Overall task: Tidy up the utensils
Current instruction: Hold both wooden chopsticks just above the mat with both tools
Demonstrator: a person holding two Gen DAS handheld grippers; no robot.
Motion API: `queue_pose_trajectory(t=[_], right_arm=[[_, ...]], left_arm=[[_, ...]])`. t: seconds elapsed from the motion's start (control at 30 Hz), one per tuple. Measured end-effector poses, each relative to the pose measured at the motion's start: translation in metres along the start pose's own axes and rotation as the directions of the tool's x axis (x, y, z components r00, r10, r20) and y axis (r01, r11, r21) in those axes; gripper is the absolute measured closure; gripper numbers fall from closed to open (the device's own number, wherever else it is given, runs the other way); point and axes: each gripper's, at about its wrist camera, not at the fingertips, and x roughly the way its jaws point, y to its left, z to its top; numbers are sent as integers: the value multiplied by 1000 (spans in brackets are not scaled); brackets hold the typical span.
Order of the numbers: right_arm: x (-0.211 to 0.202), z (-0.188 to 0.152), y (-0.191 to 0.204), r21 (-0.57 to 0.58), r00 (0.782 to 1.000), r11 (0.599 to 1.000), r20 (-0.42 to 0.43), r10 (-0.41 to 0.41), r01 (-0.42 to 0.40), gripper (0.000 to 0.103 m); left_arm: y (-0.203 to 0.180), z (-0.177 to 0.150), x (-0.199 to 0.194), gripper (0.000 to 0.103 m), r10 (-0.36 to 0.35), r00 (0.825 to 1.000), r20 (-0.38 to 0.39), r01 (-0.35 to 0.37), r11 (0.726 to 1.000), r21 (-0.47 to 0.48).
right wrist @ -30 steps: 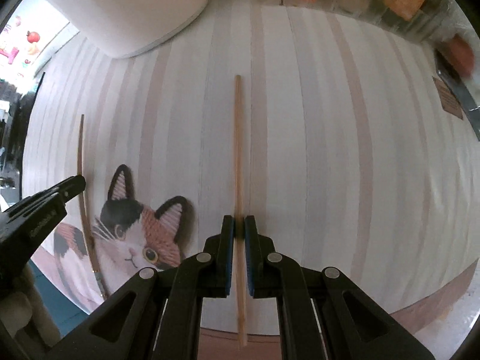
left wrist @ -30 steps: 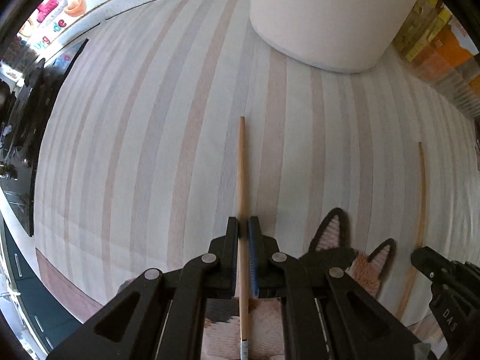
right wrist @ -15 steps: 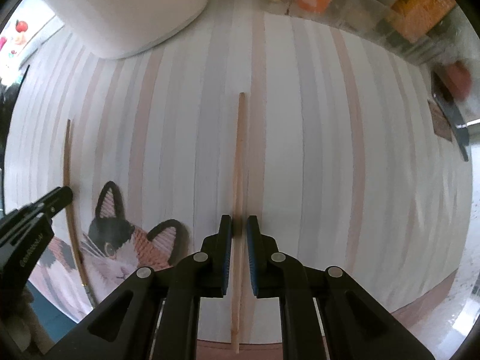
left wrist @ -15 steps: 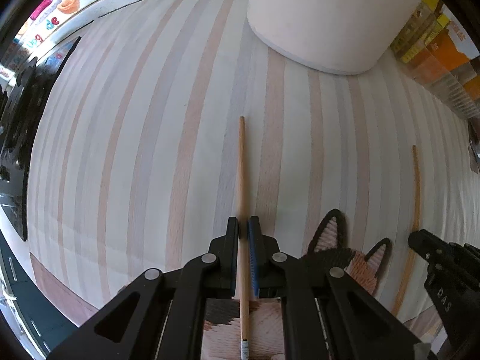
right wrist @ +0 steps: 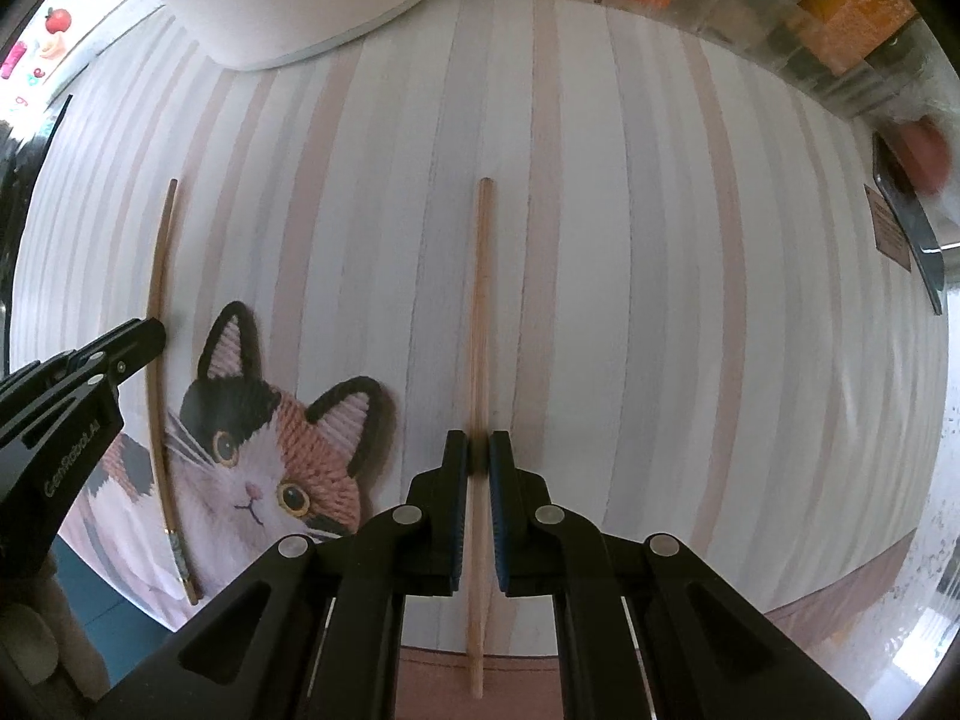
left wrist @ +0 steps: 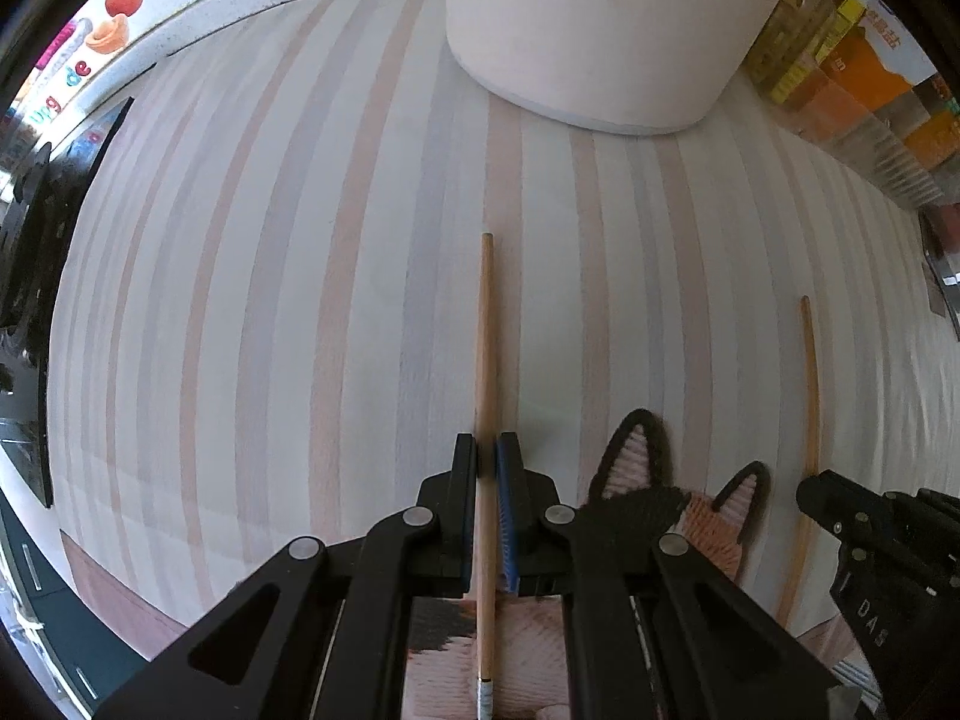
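My left gripper (left wrist: pixel 487 450) is shut on a wooden chopstick (left wrist: pixel 485 348) that points straight ahead over the striped placemat (left wrist: pixel 270 300). My right gripper (right wrist: pixel 478 447) is shut on a second wooden chopstick (right wrist: pixel 480 300), also pointing ahead. Each view shows the other gripper and its chopstick off to the side: the right gripper (left wrist: pixel 810 489) with its stick (left wrist: pixel 810 396) in the left wrist view, the left gripper (right wrist: pixel 157 333) with its stick (right wrist: pixel 159 276) in the right wrist view.
A big white cylindrical container (left wrist: pixel 600 30) stands at the far edge of the mat. A cat picture (right wrist: pixel 264 456) is printed on the mat's near side. Orange and yellow packages (left wrist: pixel 852 60) line the right. A dark stovetop (left wrist: pixel 30 252) lies left.
Both grippers have kept hold of their chopsticks. The views have shifted slightly; the right gripper has drifted forward and a little right over the mat.
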Motion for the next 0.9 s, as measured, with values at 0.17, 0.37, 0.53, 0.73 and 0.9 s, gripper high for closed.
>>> queue_pose_trajectory(t=[0.17,0.37,0.53,0.73,0.9], right_arm=[[6,5,-4,18,1000,1000,-5,3,-3,95],[8,25,-19,17,1000,1000,3,-24,24,95],[14,14,-19,15,999,999,7,-42,42,95],[16,11,-13,1,998,998,13,-61,61,95],[17,8,-6,-22,996,996,12,-85,86,95]], left_arm=[[-6,7,1,98,4,1000,-3,-4,1000,2],[-10,12,2,98,4,1000,-6,-4,1000,-3],[-12,12,1,98,3,1000,-5,-3,1000,1],[-14,12,2,98,8,1000,-12,-8,1000,17],[-11,12,2,98,-6,1000,-16,7,1000,7]])
